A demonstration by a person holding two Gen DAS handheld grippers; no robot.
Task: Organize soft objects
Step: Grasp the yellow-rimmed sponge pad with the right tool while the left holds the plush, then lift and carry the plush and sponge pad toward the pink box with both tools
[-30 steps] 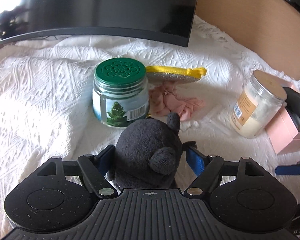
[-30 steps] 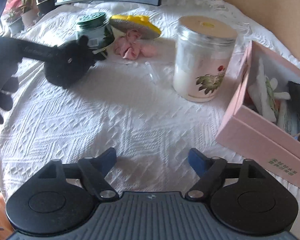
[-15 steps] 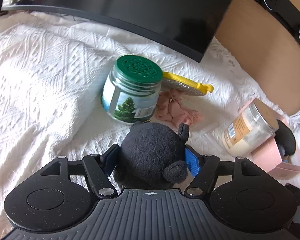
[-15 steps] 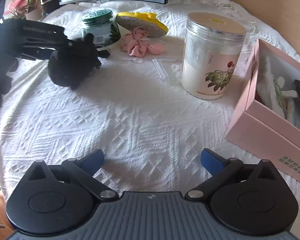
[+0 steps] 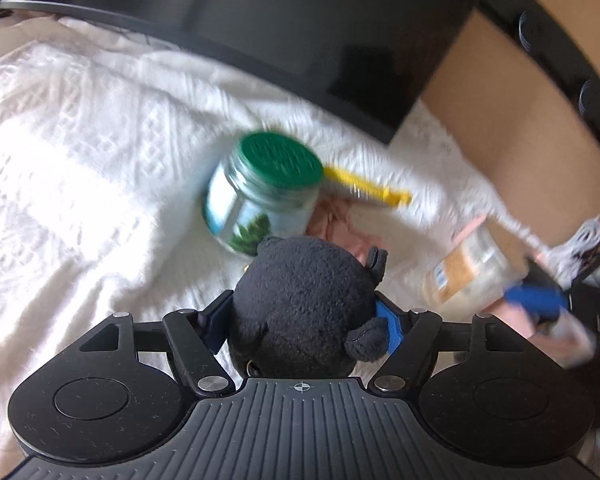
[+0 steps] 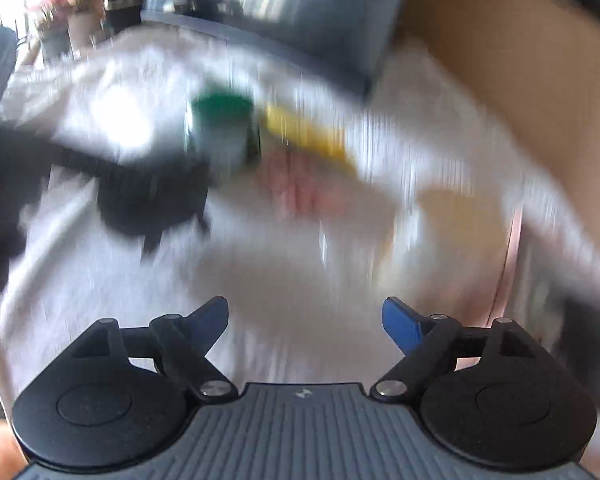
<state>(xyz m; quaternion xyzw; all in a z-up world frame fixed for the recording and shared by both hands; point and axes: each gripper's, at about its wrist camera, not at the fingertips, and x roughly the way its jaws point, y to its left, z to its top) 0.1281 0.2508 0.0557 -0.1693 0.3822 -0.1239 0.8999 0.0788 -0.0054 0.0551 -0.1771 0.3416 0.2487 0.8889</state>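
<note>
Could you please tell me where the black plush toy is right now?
In the left wrist view the plush toy sits low and central, gripped between the left gripper's fingers, just in front of the green-lidded jar.

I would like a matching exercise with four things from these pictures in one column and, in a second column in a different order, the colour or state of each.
Things:
1. black plush toy
2. lid of the glass jar
3. right gripper
4. flat oval brush

Colour or state:
A. yellow rim
B. open, nothing between its fingers
C. green
D. clamped in the left gripper

Pairs: 1-D, 2-C, 3-B, 4-A
</note>
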